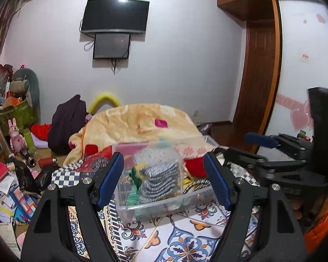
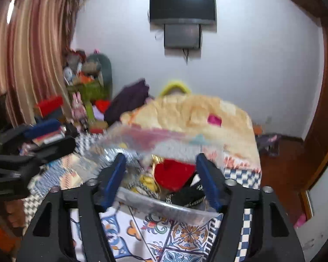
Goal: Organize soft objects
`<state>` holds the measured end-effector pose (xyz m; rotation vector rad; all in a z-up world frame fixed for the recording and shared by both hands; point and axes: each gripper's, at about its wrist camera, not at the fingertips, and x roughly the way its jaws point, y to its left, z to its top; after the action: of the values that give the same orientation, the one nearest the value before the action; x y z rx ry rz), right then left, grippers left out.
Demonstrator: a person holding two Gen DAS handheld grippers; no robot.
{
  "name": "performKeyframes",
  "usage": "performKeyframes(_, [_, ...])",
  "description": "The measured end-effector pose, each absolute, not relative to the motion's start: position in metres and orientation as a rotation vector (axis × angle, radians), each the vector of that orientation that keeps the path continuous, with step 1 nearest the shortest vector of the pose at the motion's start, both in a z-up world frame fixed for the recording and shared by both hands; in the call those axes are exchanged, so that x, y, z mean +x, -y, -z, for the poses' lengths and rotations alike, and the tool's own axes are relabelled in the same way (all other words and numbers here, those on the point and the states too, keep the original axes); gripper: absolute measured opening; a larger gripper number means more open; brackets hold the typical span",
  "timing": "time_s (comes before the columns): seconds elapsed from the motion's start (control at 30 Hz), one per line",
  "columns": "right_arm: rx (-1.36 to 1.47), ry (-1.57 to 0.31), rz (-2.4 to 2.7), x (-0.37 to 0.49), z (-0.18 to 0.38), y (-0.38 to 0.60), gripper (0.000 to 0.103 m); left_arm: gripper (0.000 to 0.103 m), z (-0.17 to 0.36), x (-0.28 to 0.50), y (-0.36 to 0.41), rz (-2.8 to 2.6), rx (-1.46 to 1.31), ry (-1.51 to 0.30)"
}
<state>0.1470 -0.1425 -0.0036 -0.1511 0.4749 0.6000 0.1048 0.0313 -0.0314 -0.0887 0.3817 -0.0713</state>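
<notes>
A clear plastic bin [image 1: 155, 205] stands on the patterned bedsheet. It holds a stack of grey-white knitted pieces [image 1: 159, 174], green fabric [image 1: 134, 192] and a red soft item [image 1: 194, 163]. My left gripper [image 1: 164, 179] is open and empty, just in front of the bin. My right gripper [image 2: 161, 179] is open and empty, its fingers at the bin's near rim [image 2: 164, 207], with the red soft item [image 2: 173, 174] between them in the blurred view. The right gripper also shows at the right in the left wrist view [image 1: 273, 159].
A yellow blanket [image 1: 137, 122] is heaped behind the bin. A dark purple garment [image 1: 66, 124] lies further left. Boxes, papers, a pink rabbit toy [image 1: 16, 135] and bags clutter the floor at left. A wooden door [image 1: 258, 76] and wardrobe stand at right.
</notes>
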Motion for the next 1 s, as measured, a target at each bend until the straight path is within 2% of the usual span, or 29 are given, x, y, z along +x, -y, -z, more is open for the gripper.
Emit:
performKeyframes(0.17, [-0.117, -0.348, -0.607, 0.117, -0.029, 0.154, 0.072, 0.076, 0.007, 0.086, -0.025, 0.076, -0.076, -0.309])
performKeyframes(0.2, [-0.107, -0.327, -0.609, 0.112, -0.035, 0.157, 0.075, 0.077, 0.003, 0.082, -0.024, 0.075, -0.071, -0.296])
performKeyframes(0.37, [-0.069, -0.263, -0.622, 0.095, -0.05, 0.165, 0.08, 0.092, -0.018, 0.063, -0.018, 0.067, -0.058, -0.229])
performKeyframes(0.47, [-0.06, -0.237, -0.618, 0.088, -0.053, 0.168, 0.088, 0.101, -0.024, 0.056, -0.017, 0.066, -0.061, -0.211])
performKeyframes(0.6, [-0.034, -0.217, -0.598, 0.085, -0.052, 0.172, 0.103, 0.103, -0.029, 0.049, -0.015, 0.051, -0.053, -0.193])
performKeyframes(1.0, [-0.021, -0.221, -0.588, 0.084, -0.049, 0.176, 0.103, 0.103, -0.03, 0.048, -0.017, 0.043, -0.066, -0.196])
